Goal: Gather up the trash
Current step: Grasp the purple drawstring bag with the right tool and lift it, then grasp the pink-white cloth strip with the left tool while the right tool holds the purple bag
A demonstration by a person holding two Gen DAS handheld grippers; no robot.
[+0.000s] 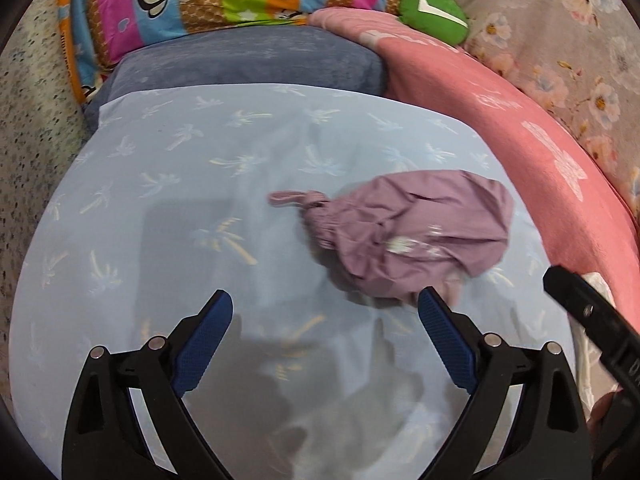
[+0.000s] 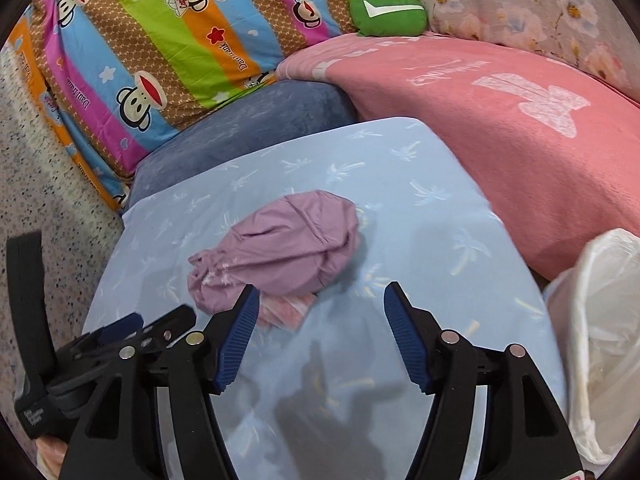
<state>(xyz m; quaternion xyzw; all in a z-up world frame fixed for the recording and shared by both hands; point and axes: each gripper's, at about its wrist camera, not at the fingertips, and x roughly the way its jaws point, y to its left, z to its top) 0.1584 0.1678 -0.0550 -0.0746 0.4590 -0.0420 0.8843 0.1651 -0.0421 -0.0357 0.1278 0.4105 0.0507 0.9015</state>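
Note:
A crumpled purple cloth [image 1: 416,224] [image 2: 280,248] lies on a light-blue pillow [image 1: 200,184] [image 2: 420,240] with a palm print. A pink-and-white wrapper [image 2: 286,310] pokes out from under the cloth's near edge; in the left wrist view it is a blurred pink bit [image 1: 452,288]. My left gripper [image 1: 326,300] stands open over the pillow, its right fingertip beside the cloth's near edge, nothing between its pads. My right gripper [image 2: 322,290] is open too, its left fingertip right by the wrapper and the cloth, with no pad pressing on either.
A white plastic bag [image 2: 600,320] [image 1: 596,284] stands open at the pillow's right. A pink blanket [image 2: 500,120], a dark blue cushion [image 2: 248,128], a striped monkey-print pillow [image 2: 160,60] and a green plush [image 2: 386,10] ring the far side. Speckled floor [image 2: 48,184] lies to the left.

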